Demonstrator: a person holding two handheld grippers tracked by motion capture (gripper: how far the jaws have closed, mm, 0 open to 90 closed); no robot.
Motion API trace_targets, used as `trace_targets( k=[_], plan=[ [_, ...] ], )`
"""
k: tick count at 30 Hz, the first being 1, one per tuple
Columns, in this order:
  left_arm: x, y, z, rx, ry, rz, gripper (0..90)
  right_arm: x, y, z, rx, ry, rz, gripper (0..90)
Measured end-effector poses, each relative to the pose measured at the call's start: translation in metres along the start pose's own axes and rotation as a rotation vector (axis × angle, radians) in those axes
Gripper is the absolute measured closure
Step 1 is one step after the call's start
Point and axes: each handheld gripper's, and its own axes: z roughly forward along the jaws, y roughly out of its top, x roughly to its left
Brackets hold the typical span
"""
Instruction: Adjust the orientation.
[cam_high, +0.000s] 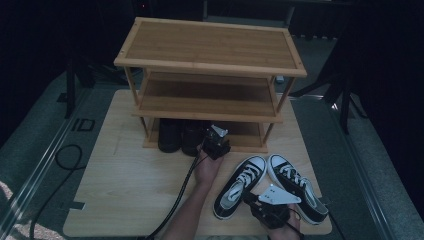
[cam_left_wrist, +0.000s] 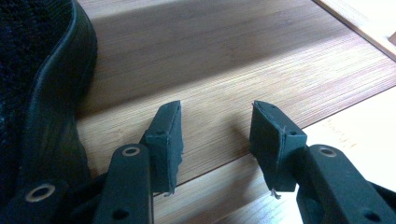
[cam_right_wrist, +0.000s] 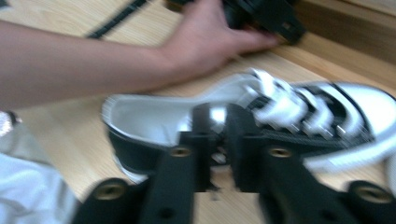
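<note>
A pair of black-and-white lace-up sneakers lies on the wooden board in front of a bamboo shoe rack (cam_high: 210, 45). My right gripper (cam_high: 248, 198) (cam_right_wrist: 218, 126) is shut on the side wall of the left sneaker (cam_high: 242, 181) (cam_right_wrist: 327, 116), near its opening. The right sneaker (cam_high: 295, 185) lies beside it, untouched. My left gripper (cam_high: 213, 136) (cam_left_wrist: 217, 126) is open with nothing between its jaws, at the front edge of the rack's bottom shelf (cam_left_wrist: 210, 60). A black shoe (cam_left_wrist: 42, 93) (cam_high: 192, 137) stands on that shelf just left of the jaws.
A second black shoe (cam_high: 170, 135) stands beside the first on the bottom shelf. The rack's middle and top shelves are bare. The left gripper's cable (cam_high: 180, 190) trails across the wooden board (cam_high: 125, 175). Dark stands flank the table.
</note>
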Motion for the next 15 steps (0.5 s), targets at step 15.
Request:
trace_targets(
  k=[15],
  plan=[
    [0.000,0.000,-0.001,-0.002,-0.003,-0.003,54.3,0.019,0.007,0.035,0.175,0.022,-0.065,90.0]
  ],
)
